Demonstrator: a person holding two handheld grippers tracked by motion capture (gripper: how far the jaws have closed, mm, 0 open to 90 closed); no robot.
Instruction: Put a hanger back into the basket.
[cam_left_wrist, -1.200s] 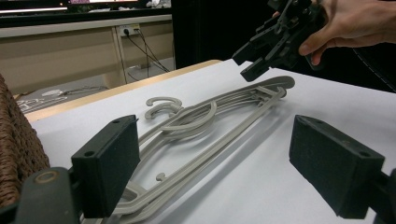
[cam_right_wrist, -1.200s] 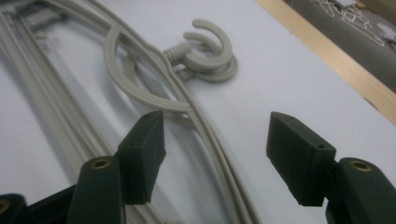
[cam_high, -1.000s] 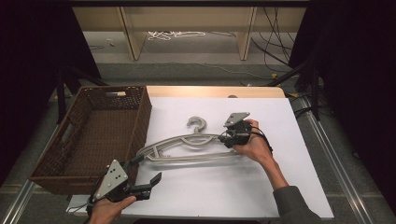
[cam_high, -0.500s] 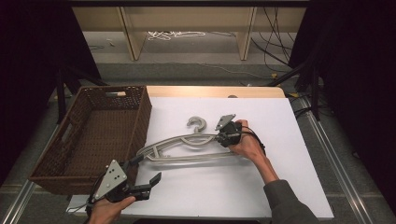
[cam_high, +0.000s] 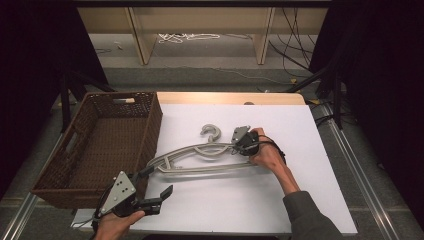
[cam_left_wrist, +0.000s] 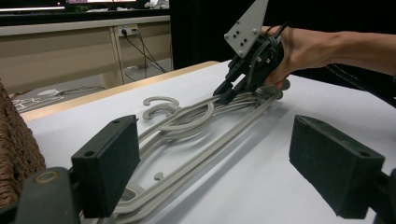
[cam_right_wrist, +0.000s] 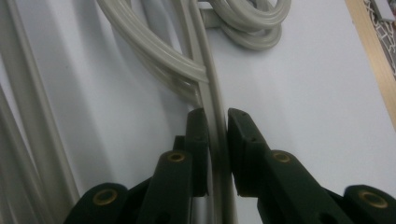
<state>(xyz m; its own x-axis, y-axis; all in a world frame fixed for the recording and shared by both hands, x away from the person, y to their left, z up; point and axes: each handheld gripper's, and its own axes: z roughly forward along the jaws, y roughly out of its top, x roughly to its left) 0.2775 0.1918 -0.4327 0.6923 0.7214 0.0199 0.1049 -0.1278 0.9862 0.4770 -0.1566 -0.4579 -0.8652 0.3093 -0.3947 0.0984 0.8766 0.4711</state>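
Basically grey plastic hangers (cam_high: 200, 159), at least two stacked, thin ribbed arms, curled hooks side by side, lying flat mid-table on the white tabletop (cam_high: 310, 200), just right of the brown wicker basket (cam_high: 95, 150). Right gripper (cam_high: 239, 146) has just been closing, its jaws now clamped on one hanger arm (cam_right_wrist: 215, 135). Left gripper (cam_high: 155, 190) hovers at the near end, jaws wide apart, holding nothing.

Right gripper (cam_high: 240, 146) clamped on grey hangers (cam_high: 200, 161), wicker basket (cam_high: 100, 150) left
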